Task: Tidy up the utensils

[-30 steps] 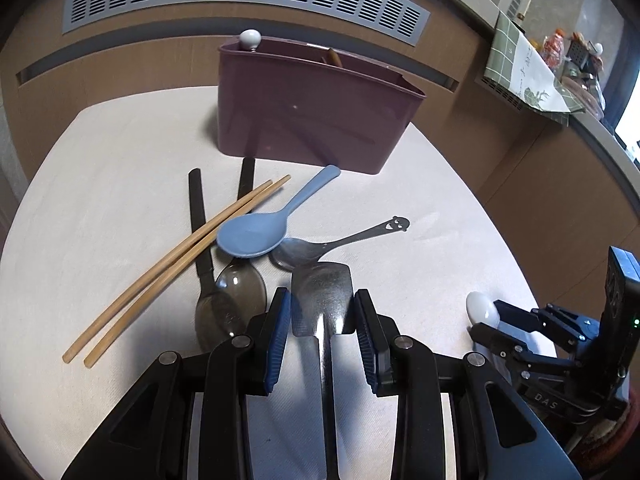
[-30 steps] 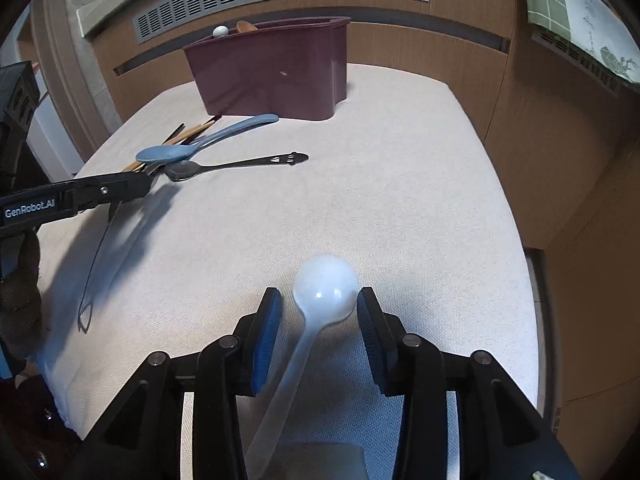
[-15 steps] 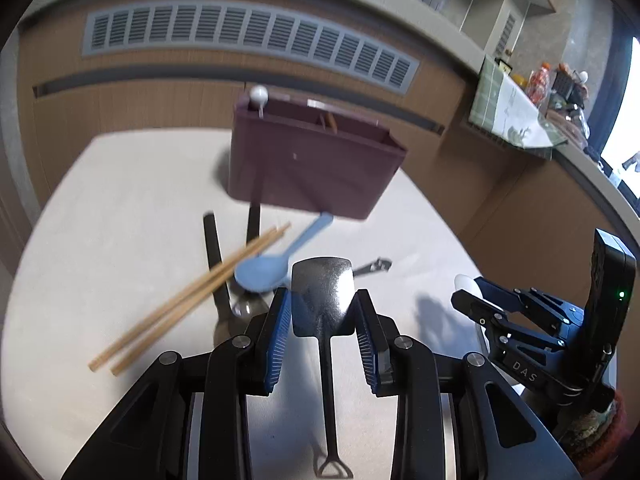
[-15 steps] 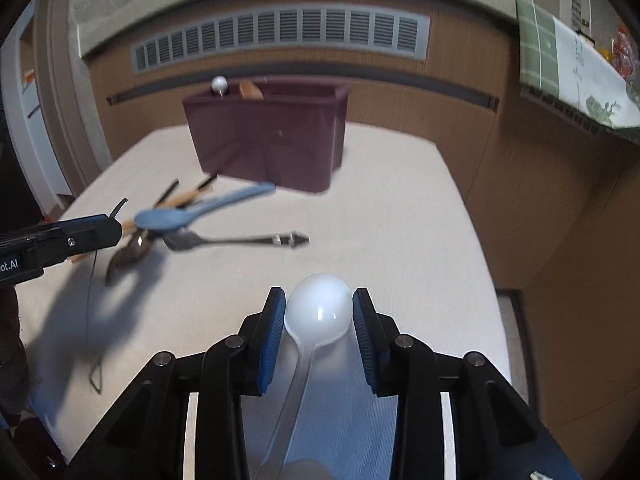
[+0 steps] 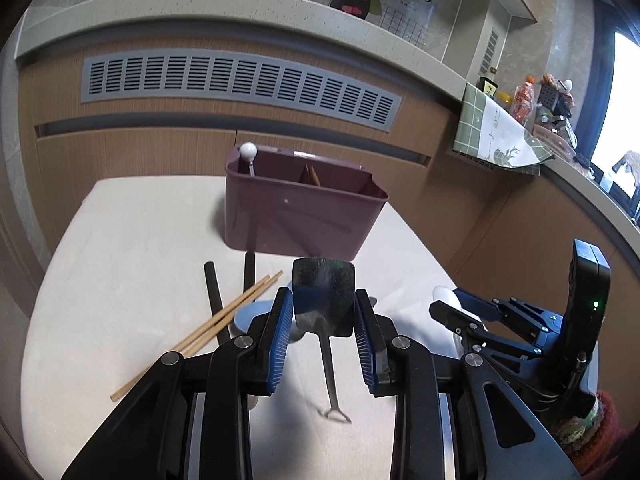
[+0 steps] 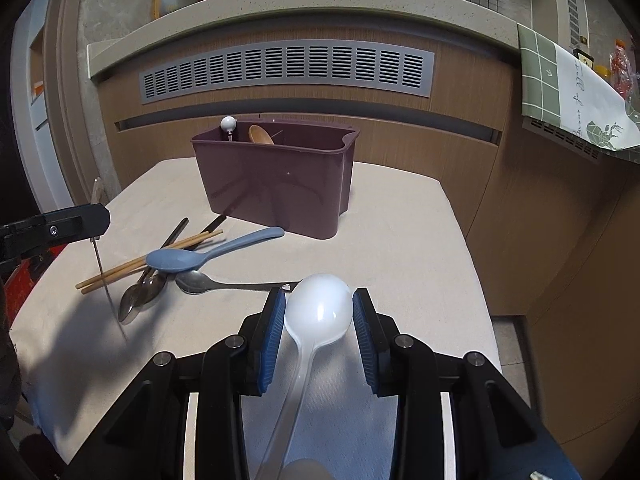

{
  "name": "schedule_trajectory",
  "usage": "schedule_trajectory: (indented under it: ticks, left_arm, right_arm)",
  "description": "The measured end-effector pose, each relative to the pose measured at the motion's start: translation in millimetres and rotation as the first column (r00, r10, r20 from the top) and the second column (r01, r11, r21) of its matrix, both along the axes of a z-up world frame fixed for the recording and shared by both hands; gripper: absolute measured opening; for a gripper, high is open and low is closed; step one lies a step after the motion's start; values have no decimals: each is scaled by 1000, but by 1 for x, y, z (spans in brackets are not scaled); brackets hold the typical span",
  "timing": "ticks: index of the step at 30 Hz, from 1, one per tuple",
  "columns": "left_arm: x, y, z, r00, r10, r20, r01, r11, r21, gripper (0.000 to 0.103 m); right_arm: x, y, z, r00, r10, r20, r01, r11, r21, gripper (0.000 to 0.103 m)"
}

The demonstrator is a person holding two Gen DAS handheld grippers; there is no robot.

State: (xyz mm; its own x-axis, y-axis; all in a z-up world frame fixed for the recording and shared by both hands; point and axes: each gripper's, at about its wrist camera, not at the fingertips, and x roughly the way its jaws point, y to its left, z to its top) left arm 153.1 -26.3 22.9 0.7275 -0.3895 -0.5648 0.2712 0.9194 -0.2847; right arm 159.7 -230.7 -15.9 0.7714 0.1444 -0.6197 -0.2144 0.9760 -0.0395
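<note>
Your left gripper (image 5: 323, 316): clenched on the flat blade of a small metal shovel-shaped spoon (image 5: 323, 300), blue pads pressed to both its edges. The thin handle hangs down toward you, forked end clear of the cloth.

Your right gripper (image 6: 319, 314): clamped on the bowl of a translucent white plastic spoon (image 6: 319, 310), pads against either side. Its handle runs back under the gripper body, and the spoon is held above the tabletop.

On the table (image 6: 400, 248), covered in a pale cloth, just beyond your grippers:
- a blue plastic spoon (image 6: 188, 258), bowl toward the left, handle angled toward the holder;
- a steel spoon (image 6: 216, 283) just in front of the blue one, handle pointing right;
- a pair of wooden chopsticks (image 5: 200, 332), lying together across the black handles;
- two dark-handled spoons (image 6: 146, 294), side by side, bowls nearest you, partly under the chopsticks and blue spoon.

Farther back: a maroon utensil holder (image 6: 276, 180), upright, with inner dividers. In it stand a white ball-topped utensil (image 6: 228, 123) at the left end and a wooden spoon (image 6: 260, 135) beside it.

Behind the table: a wooden cabinet front with a grey vent grille (image 6: 288, 70).
</note>
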Motion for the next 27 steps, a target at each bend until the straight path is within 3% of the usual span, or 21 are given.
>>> schedule_trajectory:
  ticks: [4,7,11,16,19,23,27]
  left_arm:
    - [3,-3,11,999,-3,34,3,1000,9,28]
    - [8,0,26,997,6,75,-6,1000,1,16]
    - [23,2,42,993,17,119,-17,1000,6,13]
    - [39,16,41,991,69,115,-71,997,18,12]
    - [49,41,29,988,138,69,-140,990,22,13]
    - [57,87,-3,967,249,-59,-249,968,3,15]
    - [60,115,-34,933,304,-190,-316,948,-32,31]
  right_arm:
    - [3,0,7,1000,2,23,-2,1000,16,32]
    - [6,3,17,998,10,61,-11,1000,24,32]
    - [18,7,36,992,22,122,-28,998,47,32]
    - [39,15,46,988,36,148,-43,998,41,32]
    - [49,17,40,991,53,123,-56,998,28,32]
    - [60,19,26,994,76,76,-78,997,25,32]
    - [65,22,14,995,84,45,-85,996,35,32]
